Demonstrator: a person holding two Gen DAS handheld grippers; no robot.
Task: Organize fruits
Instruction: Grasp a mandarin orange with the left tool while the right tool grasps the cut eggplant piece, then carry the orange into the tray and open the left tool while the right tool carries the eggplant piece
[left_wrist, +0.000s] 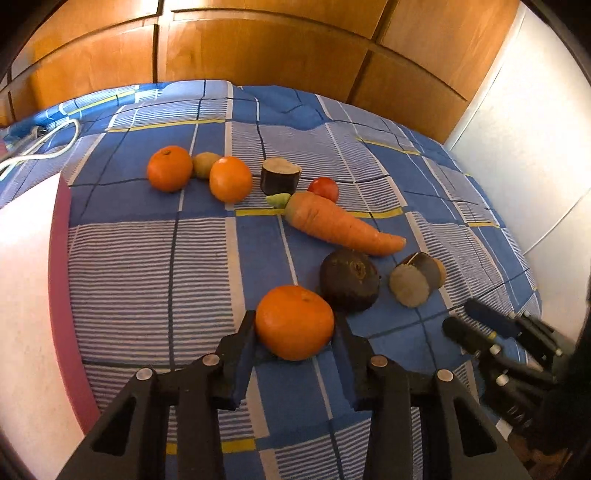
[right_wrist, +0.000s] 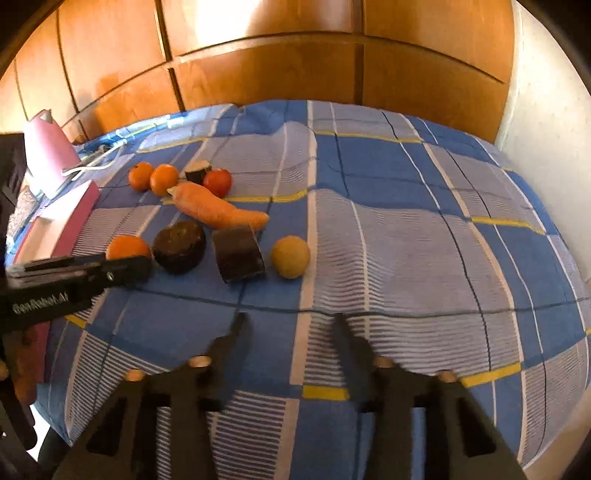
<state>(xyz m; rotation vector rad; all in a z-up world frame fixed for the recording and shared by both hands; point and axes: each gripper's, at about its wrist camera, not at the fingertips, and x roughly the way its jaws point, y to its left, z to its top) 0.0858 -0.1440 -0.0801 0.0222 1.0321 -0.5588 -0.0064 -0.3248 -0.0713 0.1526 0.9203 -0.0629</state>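
Bed cover (left_wrist: 147, 266), blue checked: carries all produce.
Carrot (left_wrist: 343, 225): mid-cover, tip toward the right edge.
Beetroot (left_wrist: 349, 278): just beside the near orange.
Near orange (left_wrist: 294, 322): toward the near edge, clamped between left gripper (left_wrist: 294, 325) fingers.
Right gripper (right_wrist: 291, 325): jaws apart over bare cover, nothing between them.

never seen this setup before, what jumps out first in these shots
The left gripper pinches an orange at the near edge of the checked blue bedspread. Just beyond lies a long carrot, with two more oranges farther back. The right gripper hangs over bare cloth, holding nothing.
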